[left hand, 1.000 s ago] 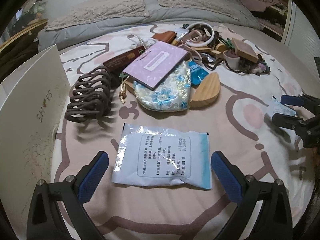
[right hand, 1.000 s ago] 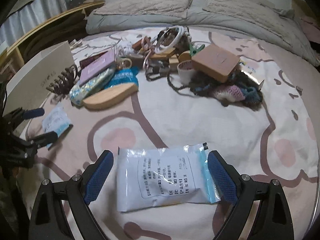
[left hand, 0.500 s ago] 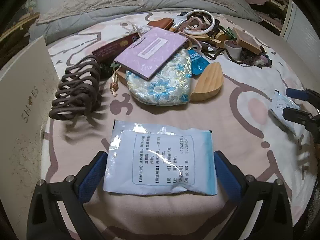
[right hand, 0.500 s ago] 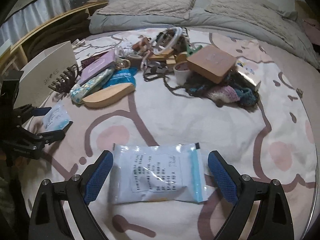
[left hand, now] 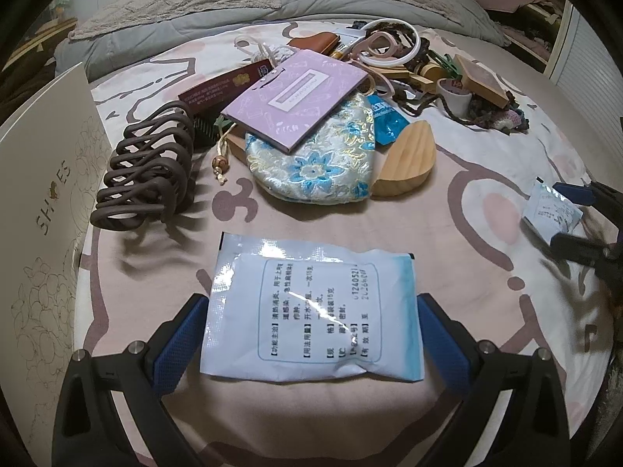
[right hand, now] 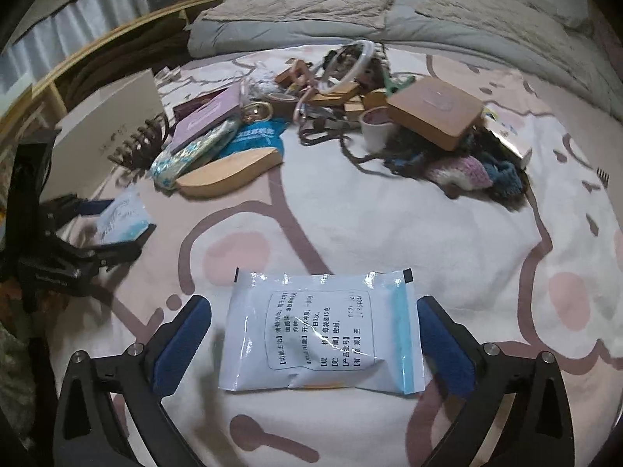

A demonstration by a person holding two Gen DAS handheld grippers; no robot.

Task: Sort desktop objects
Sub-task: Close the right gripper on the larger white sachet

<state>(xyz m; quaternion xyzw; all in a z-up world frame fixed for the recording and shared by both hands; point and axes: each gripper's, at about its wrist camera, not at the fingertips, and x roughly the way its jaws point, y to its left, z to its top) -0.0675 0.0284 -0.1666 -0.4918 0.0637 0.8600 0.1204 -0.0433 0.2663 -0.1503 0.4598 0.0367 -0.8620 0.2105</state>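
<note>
Left gripper (left hand: 311,334) is hanging over the bed with its jaws standing wide, and a flat white-and-blue printed foil sachet (left hand: 311,311) is lying between the blue pads; the left pad looks to be at the packet's edge, the right one just clear, contact hard to tell. Right gripper (right hand: 313,336) is sitting over a second white-and-blue printed sachet (right hand: 321,330), jaws opening, sachet lying flat between them with both pads apart from it. Both packets are resting on the pink-and-cream patterned bedsheet (right hand: 389,233). Beyond the left sachet a brown plastic claw hair clip (left hand: 148,167) is sitting just beside a white cardboard shoe box (left hand: 43,194). Farther back a lilac rectangular card booklet (left hand: 296,97) is lying on a blue floral brocade pouch (left hand: 315,163), with a leaf-shaped pale wooden piece (left hand: 405,163) touching the pouch's right side. A tan square wooden box (right hand: 436,111) is lying tilted on the far clutter pile.
</note>
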